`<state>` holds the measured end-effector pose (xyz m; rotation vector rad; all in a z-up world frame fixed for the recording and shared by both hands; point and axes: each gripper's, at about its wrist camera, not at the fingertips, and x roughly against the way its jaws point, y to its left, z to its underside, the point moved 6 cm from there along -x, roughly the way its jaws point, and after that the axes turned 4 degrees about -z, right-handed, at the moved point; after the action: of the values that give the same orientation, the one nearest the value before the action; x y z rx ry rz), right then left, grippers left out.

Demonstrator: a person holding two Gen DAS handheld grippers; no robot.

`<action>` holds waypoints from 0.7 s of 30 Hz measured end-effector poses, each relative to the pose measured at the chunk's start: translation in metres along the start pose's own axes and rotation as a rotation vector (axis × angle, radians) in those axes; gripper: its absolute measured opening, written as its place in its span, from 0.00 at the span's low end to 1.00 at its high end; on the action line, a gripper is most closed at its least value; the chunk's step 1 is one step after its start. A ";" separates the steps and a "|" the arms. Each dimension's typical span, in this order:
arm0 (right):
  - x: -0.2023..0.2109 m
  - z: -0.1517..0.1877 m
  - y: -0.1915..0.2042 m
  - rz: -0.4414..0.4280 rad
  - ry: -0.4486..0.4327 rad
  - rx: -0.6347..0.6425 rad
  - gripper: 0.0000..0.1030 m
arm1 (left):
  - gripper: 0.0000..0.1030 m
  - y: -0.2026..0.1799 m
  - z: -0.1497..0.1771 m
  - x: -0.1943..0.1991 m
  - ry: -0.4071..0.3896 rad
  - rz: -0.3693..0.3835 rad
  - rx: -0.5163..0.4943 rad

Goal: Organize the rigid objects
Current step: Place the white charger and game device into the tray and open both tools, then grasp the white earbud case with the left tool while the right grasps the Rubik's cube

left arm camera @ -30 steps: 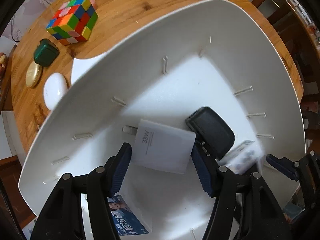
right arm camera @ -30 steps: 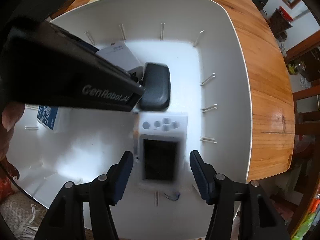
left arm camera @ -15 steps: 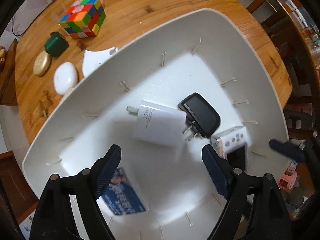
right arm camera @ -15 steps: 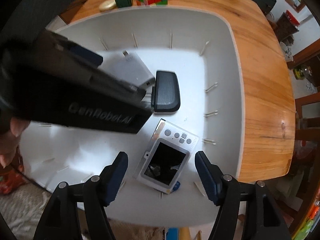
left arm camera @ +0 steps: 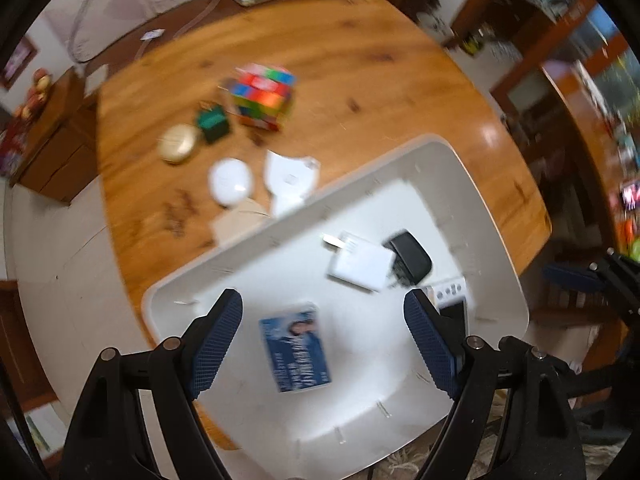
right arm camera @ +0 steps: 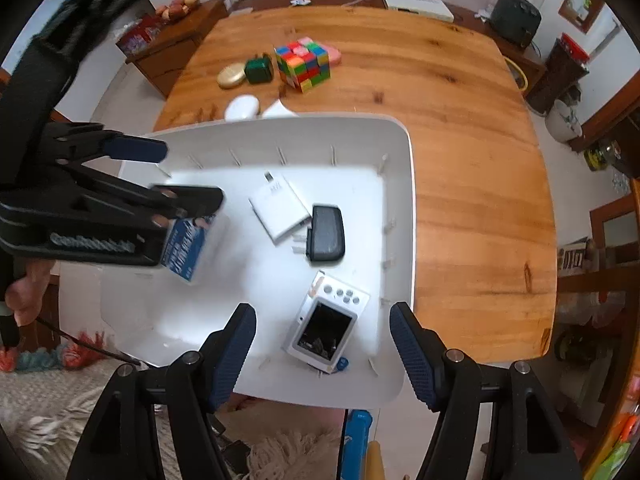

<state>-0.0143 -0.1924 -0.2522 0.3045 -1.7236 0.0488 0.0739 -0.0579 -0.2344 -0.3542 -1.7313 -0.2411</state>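
**Both grippers empty above the white bin**

Your left gripper hangs over the white bin with its jaws spread wide and nothing between them; beneath it a blue card lies flat on the bin floor. In the right wrist view that same gripper reaches in from the left, covering part of the card.

Farther right in the bin, a white charger lies touching a black adapter at its plug end. Below them a small silver camera, screen up, sits near the bin's right wall. Your right gripper hovers over that camera, jaws parted and holding nothing.

Beyond the bin, on the wooden table, you have a gold compact, a green case and a colourful puzzle cube in a row, with a white oval case just beside the bin's far rim.
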 end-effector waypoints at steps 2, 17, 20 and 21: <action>0.004 -0.007 0.003 0.000 -0.011 0.010 0.68 | 0.83 0.017 -0.005 0.009 -0.027 -0.013 0.044; 0.046 -0.121 0.019 0.062 -0.124 0.197 0.68 | 0.83 0.111 -0.045 0.068 -0.141 -0.137 0.267; 0.051 -0.159 0.013 0.069 -0.152 0.200 0.73 | 0.83 0.110 -0.055 0.053 -0.112 -0.138 0.273; 0.051 -0.168 0.011 0.068 -0.158 0.196 0.74 | 0.83 0.109 -0.058 0.047 -0.099 -0.142 0.272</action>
<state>0.1375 -0.1563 -0.1716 0.4030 -1.8893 0.2506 0.1594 0.0281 -0.1807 -0.0449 -1.8619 -0.0892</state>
